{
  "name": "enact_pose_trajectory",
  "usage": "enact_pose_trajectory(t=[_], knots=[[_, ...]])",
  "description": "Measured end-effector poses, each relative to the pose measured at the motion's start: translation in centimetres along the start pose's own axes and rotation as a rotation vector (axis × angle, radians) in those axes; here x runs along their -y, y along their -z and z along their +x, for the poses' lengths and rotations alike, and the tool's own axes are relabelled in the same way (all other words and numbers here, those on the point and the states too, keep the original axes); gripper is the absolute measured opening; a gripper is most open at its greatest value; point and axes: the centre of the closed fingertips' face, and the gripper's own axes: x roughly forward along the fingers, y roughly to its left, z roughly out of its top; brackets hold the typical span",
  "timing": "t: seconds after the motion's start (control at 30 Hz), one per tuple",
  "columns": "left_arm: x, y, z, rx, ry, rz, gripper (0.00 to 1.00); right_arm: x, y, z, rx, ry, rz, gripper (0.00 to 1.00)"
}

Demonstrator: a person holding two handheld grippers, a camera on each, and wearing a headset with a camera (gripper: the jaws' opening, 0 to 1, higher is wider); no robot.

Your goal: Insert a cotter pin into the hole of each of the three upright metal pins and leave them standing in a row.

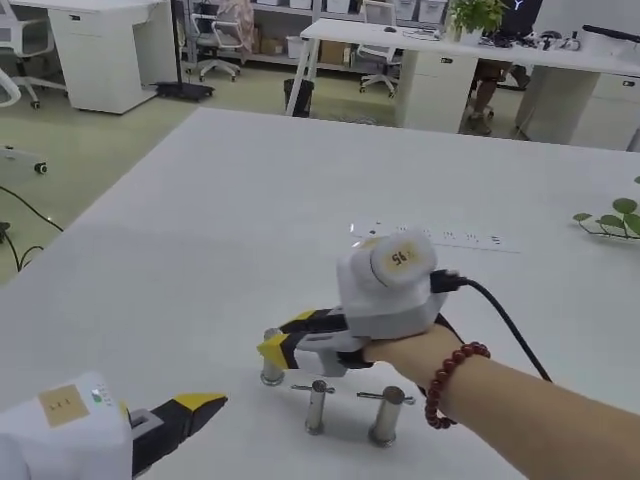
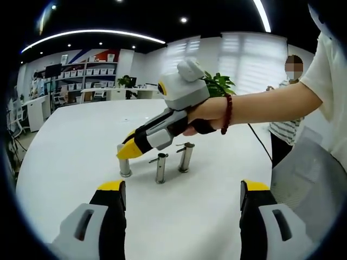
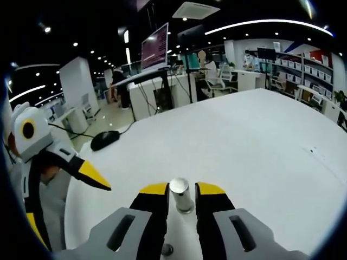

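Three upright metal pins stand in a row near the table's front edge. The middle pin and the right pin each carry a cotter pin crosswise through the top. I see no cotter pin in the left pin. My right gripper has its yellow-tipped jaws on either side of this pin's top, pressing its sides. My left gripper hovers open and holds nothing, in front of the row and to its left.
The white table stretches far ahead. The right gripper's black cable trails over it, and a plant's leaves reach in at the right edge. Office desks and chairs stand beyond. A person stands behind the right arm.
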Motion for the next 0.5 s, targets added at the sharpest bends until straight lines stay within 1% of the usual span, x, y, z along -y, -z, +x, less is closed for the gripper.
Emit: enact_pose_trajectory(t=[0.1, 0.23, 0.33, 0.5], knots=[[0.08, 0.04, 0.01, -0.001, 0.003, 0.003, 0.87, -0.21, 0.00, 0.25, 0.001, -0.006, 0.005, 0.17], [0.11, 0.00, -0.07, 0.000, 0.003, 0.004, 0.87, -0.25, -0.10, 0.29, 0.003, -0.003, 0.000, 0.16], [0.10, 0.06, -0.13, -0.001, 0.002, 0.004, 0.86, -0.21, -0.05, 0.22, -0.001, -0.002, -0.031, 0.15], [0.05, 0.03, -0.22, -0.001, -0.004, 0.008, 0.85, -0.15, -0.08, 0.25, -0.007, 0.009, -0.043, 0.14]])
